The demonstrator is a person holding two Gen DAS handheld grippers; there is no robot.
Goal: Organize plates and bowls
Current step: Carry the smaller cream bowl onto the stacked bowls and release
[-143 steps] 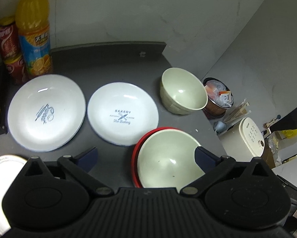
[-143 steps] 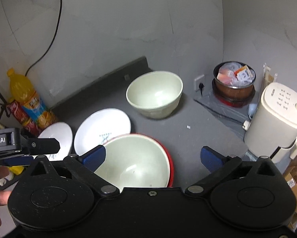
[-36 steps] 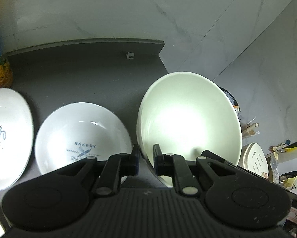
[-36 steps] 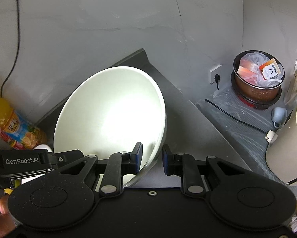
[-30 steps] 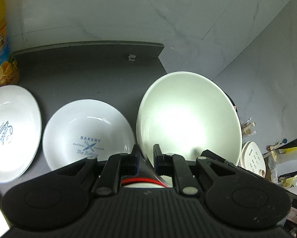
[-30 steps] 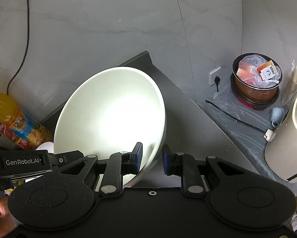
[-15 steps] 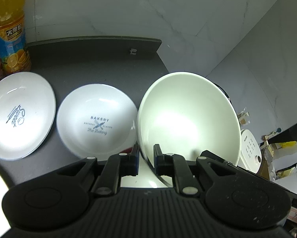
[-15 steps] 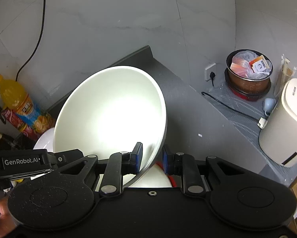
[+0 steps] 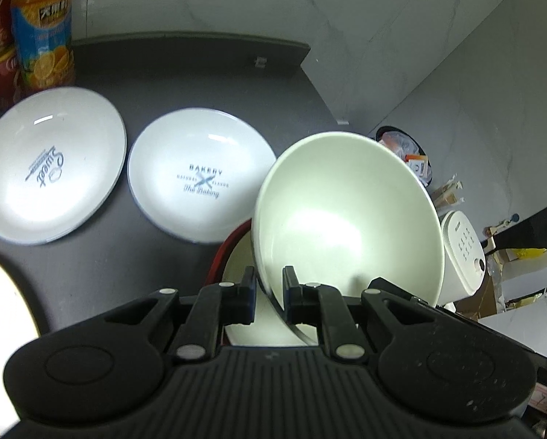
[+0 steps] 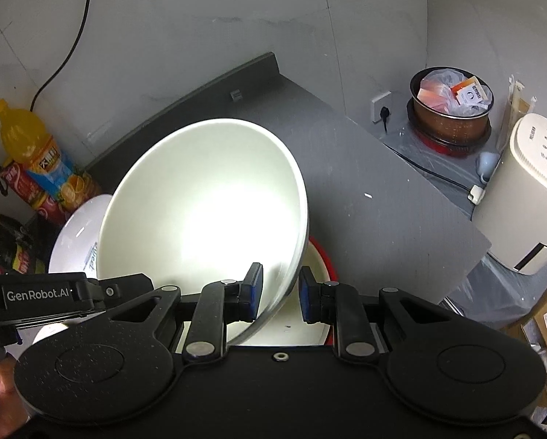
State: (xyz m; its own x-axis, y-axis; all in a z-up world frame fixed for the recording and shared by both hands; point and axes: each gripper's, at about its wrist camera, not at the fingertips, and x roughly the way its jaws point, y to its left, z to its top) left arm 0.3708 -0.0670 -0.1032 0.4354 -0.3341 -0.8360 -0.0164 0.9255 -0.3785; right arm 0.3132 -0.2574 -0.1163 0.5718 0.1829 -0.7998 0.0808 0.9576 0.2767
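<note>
Left wrist view: the cream bowl (image 9: 346, 219) is pinched at its near rim by both grippers' fingers (image 9: 249, 292) — held tilted, just above the second bowl (image 9: 251, 314) in the red dish (image 9: 222, 252).

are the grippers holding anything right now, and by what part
Both hold the same cream bowl by its rim: the left gripper pinches the rim's left side, the right gripper its right side, above another bowl.

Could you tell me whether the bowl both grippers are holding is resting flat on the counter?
No, the bowl is tilted and held above another bowl inside a red dish.
</note>
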